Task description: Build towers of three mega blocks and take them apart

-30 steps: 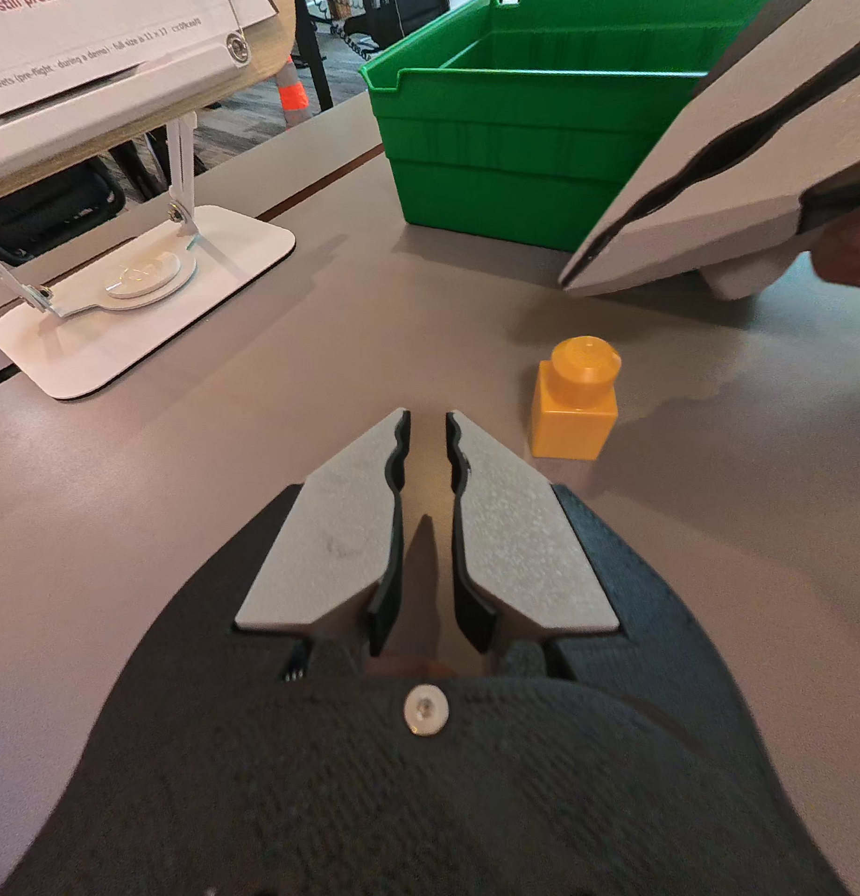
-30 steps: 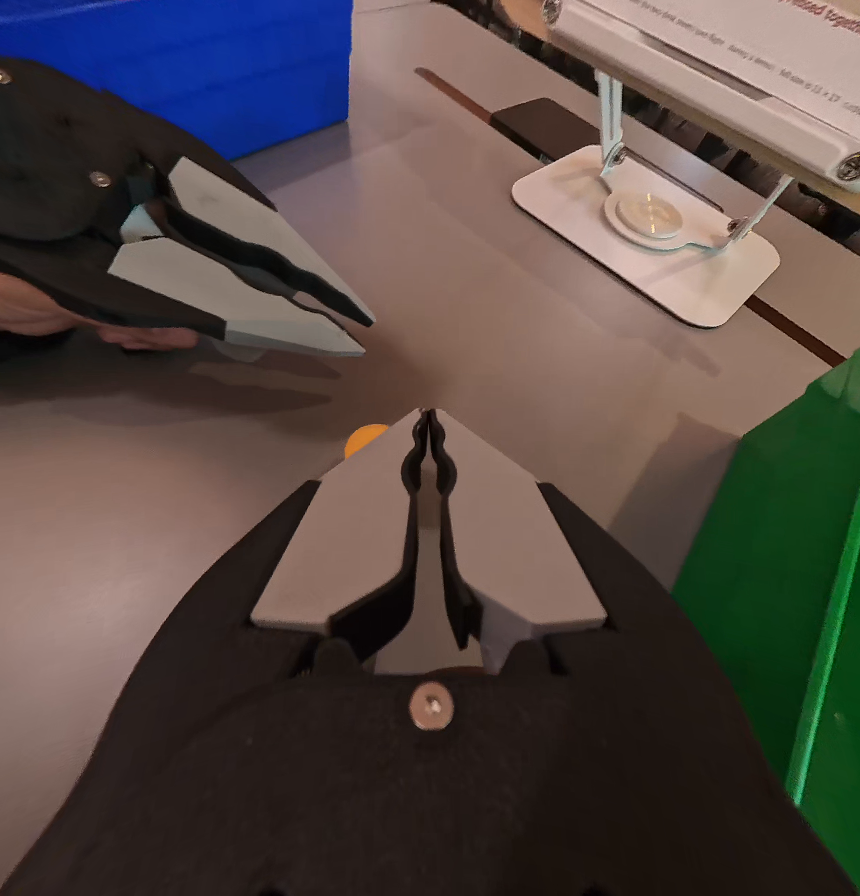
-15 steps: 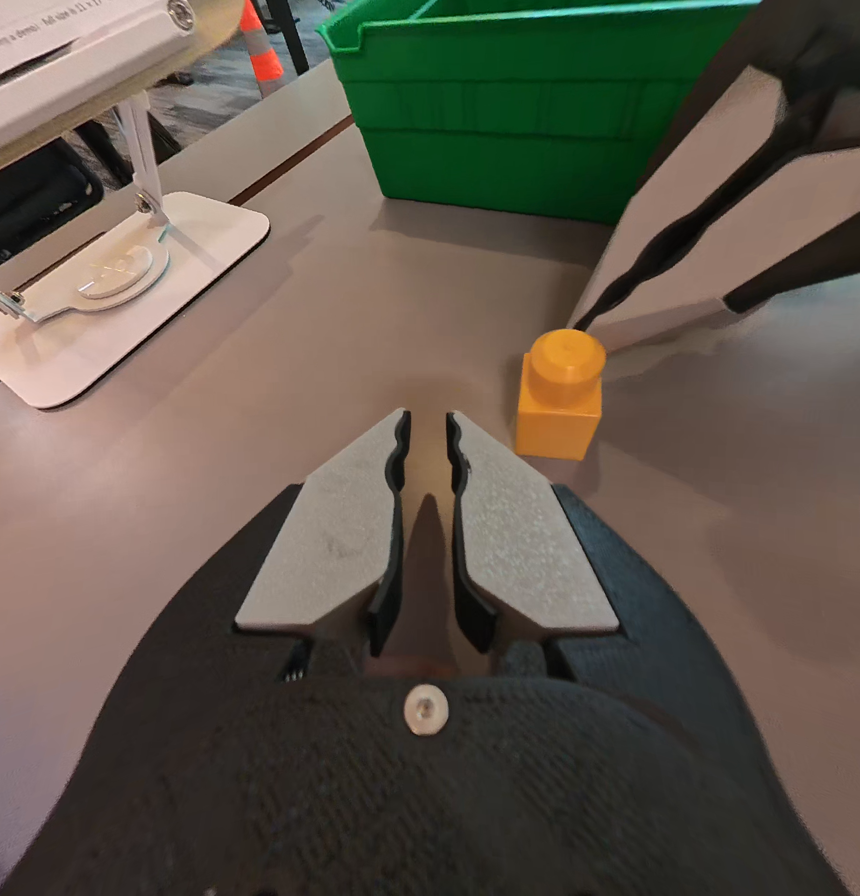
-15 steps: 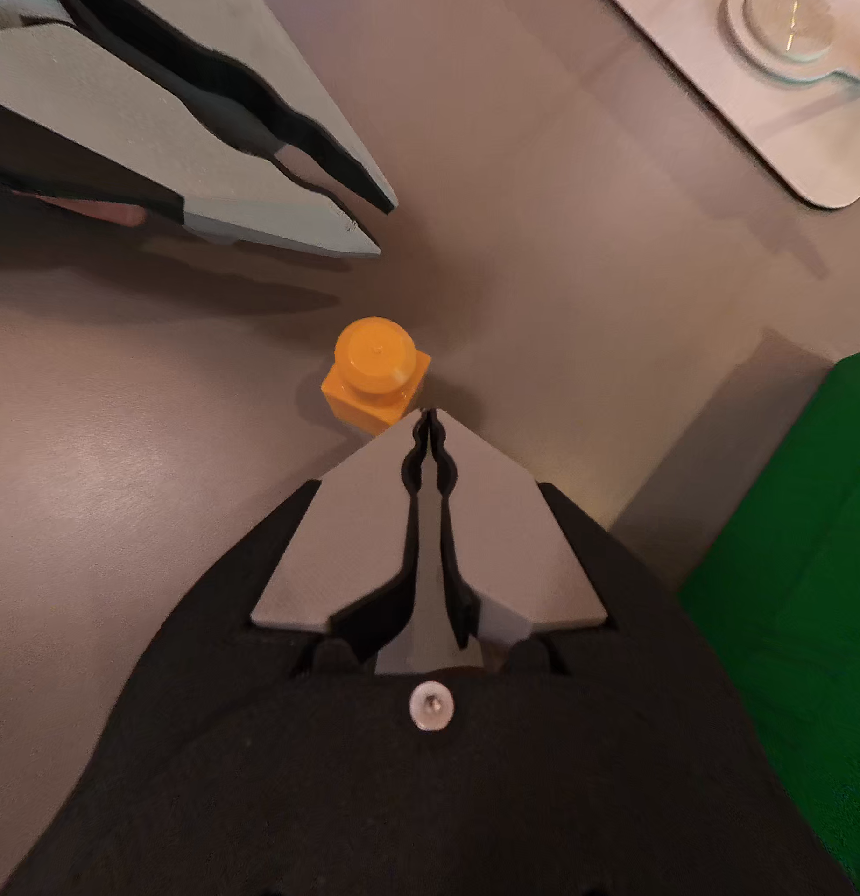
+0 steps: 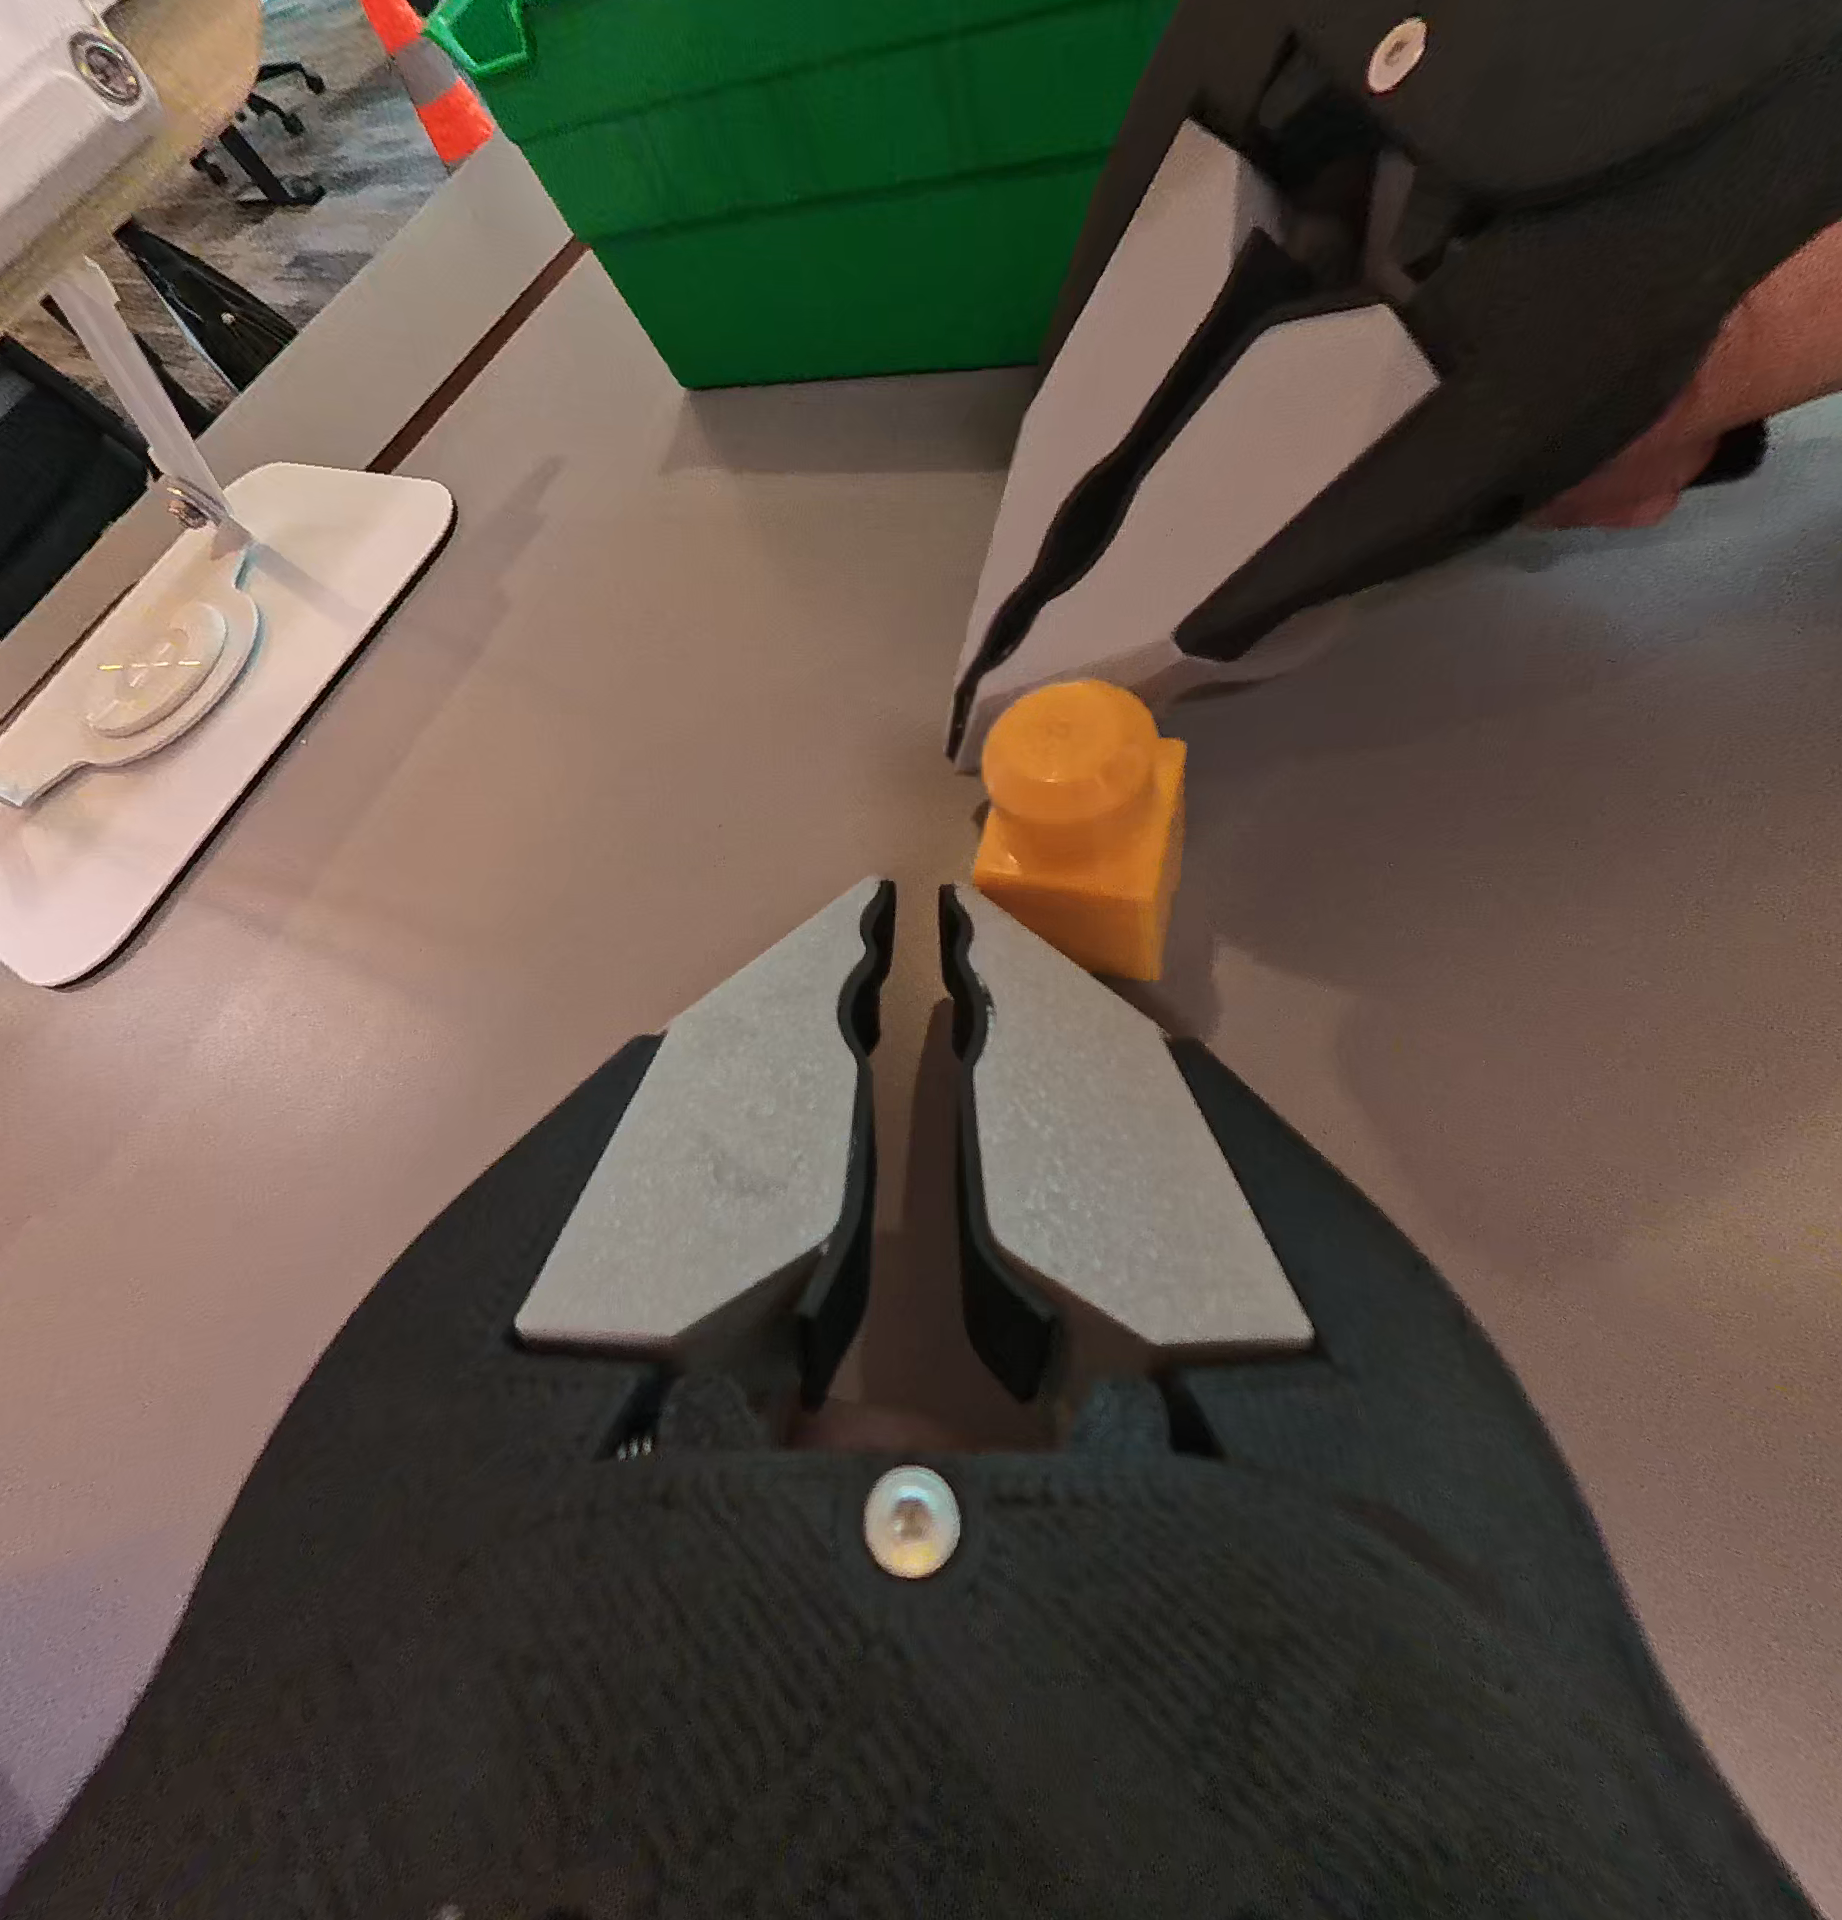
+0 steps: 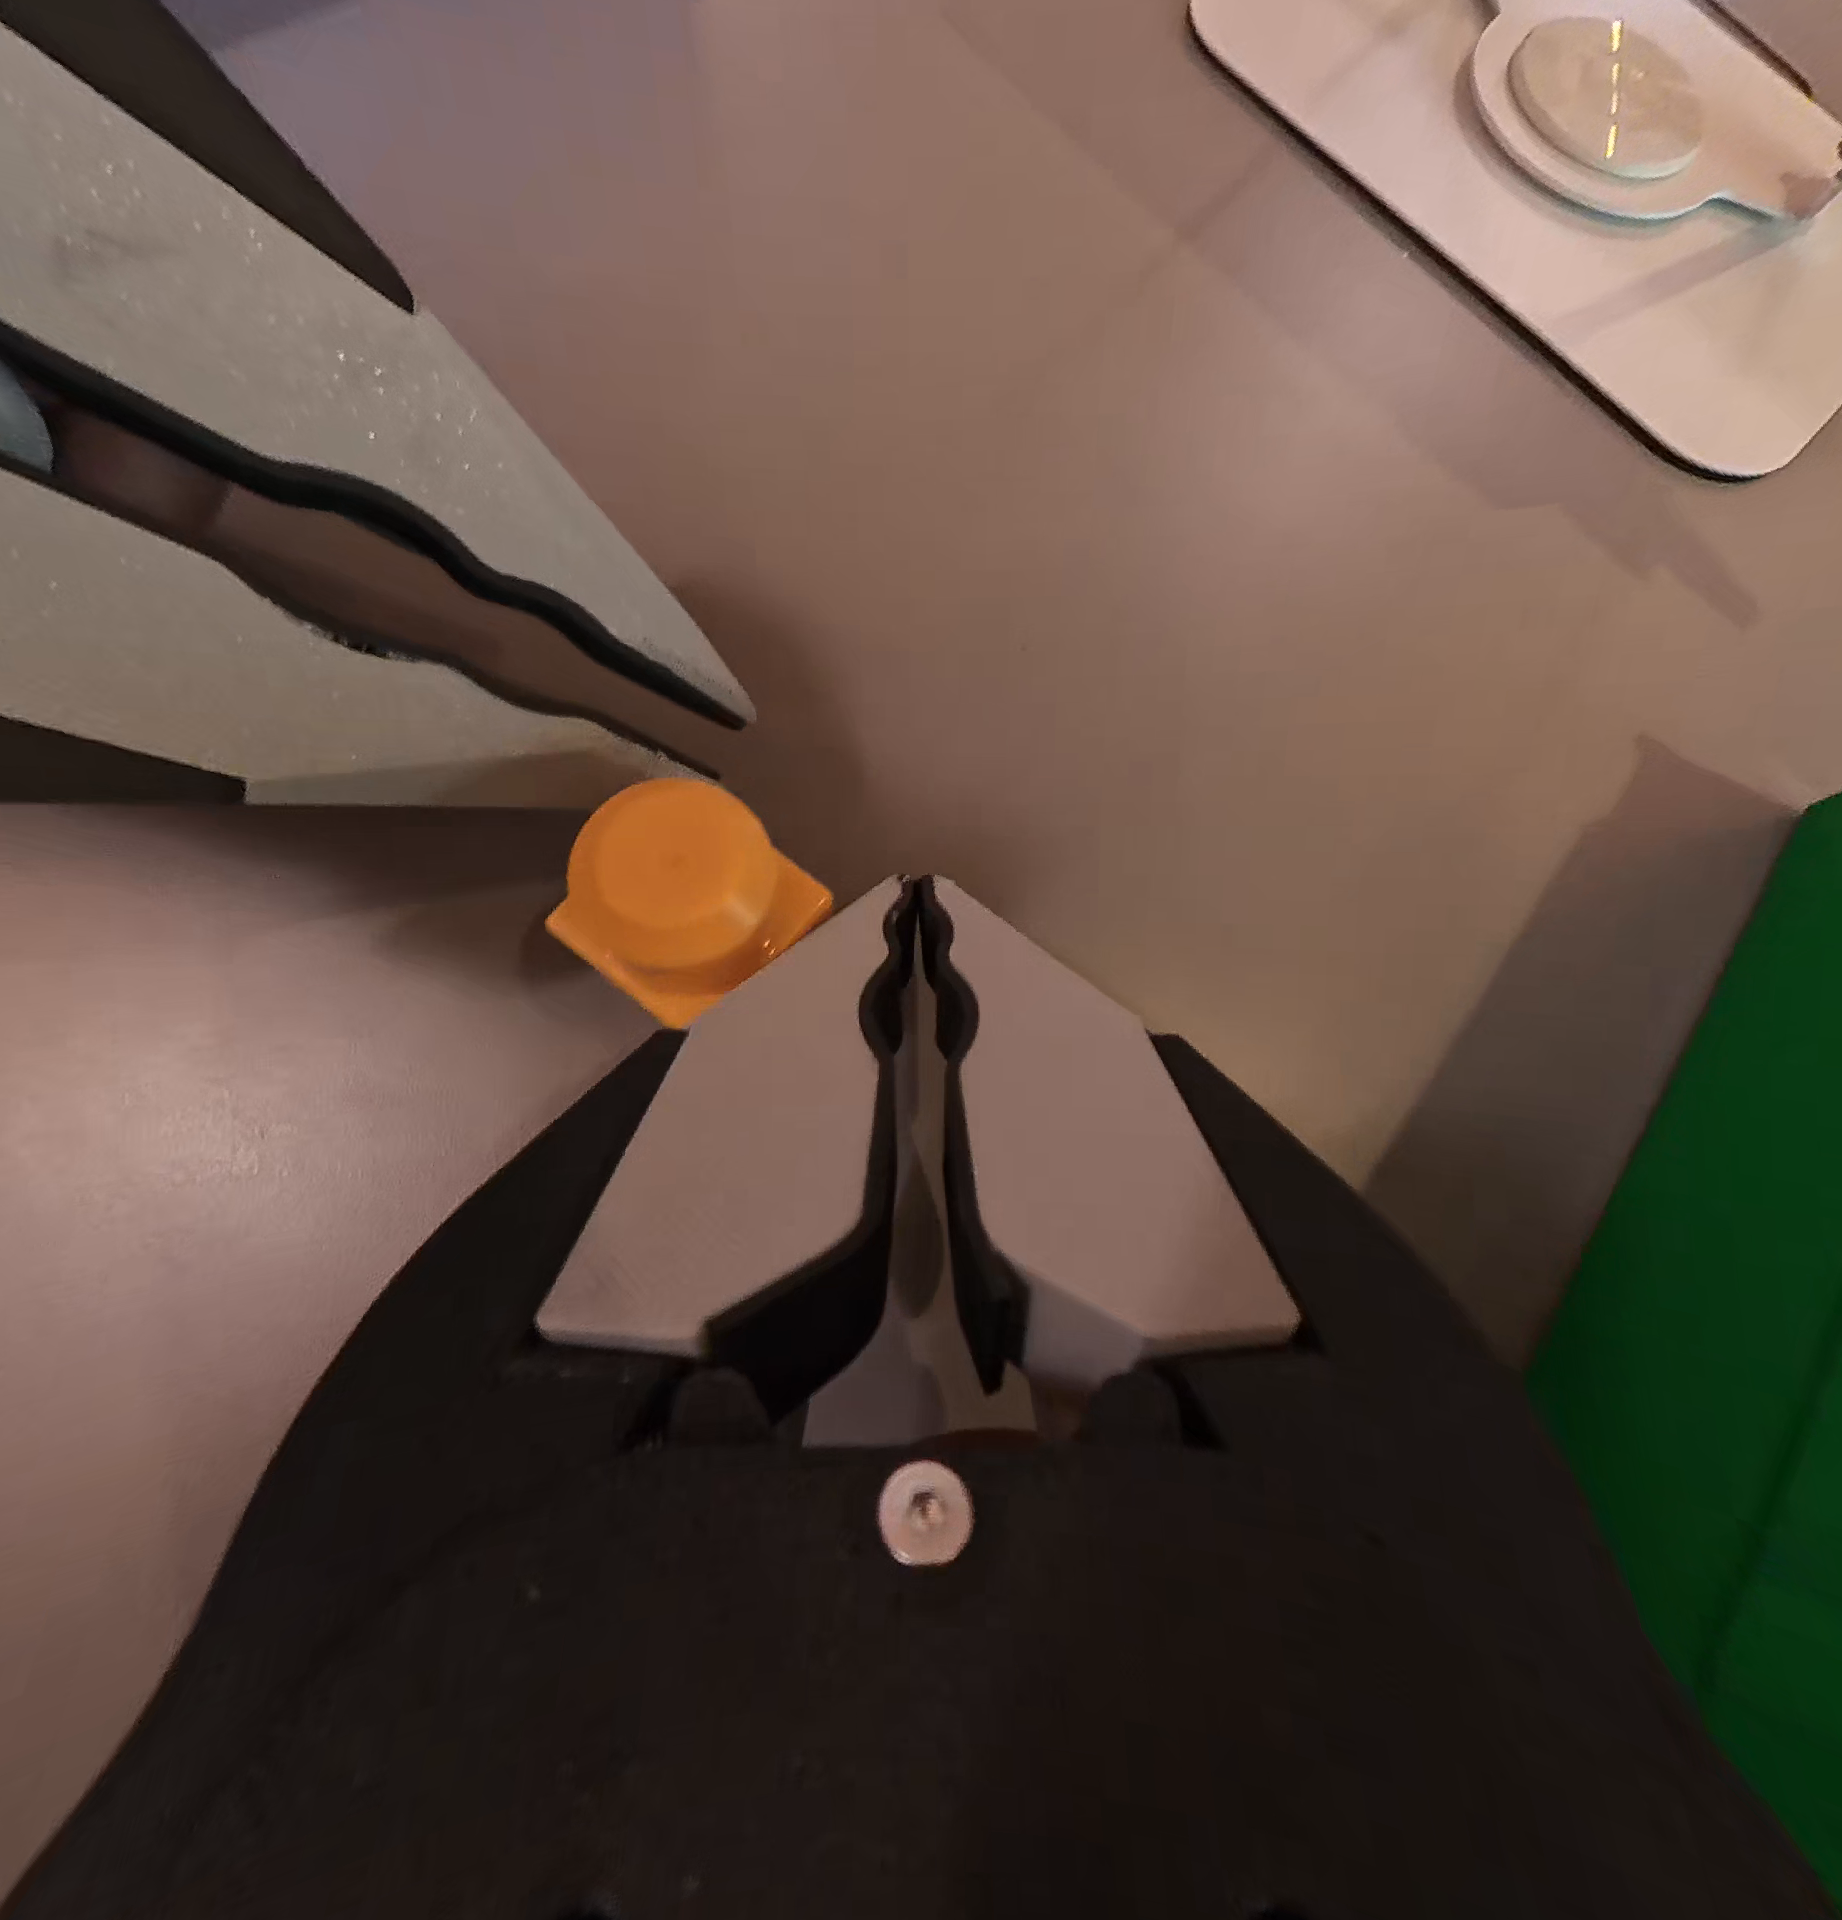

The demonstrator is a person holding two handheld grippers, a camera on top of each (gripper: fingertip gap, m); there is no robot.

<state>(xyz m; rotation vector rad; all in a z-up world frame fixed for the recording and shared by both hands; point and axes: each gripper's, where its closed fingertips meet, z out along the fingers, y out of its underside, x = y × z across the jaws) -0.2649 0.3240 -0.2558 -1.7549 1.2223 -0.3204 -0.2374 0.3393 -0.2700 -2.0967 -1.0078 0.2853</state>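
Block: orange block [image 5: 1078,831], upright on grey table [image 5: 636,623].
Left gripper [image 5: 917,904]: slightly parted, just beside block.
Right gripper [image 5: 964,717]: closed, tips behind block.

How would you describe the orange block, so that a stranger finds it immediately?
Start at the green bin on the grey table. In front of it, between two gripper tips, stands the orange block, a small cube with one round stud on top and the only block in view.

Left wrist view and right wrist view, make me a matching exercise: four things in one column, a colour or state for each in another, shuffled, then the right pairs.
1. left gripper
2. right gripper
3. block
4. bin

A. green
B. jaws closed, holding nothing
C. orange, upright on the table
D. jaws slightly apart, holding nothing

Pairs: 1-D, 2-B, 3-C, 4-A
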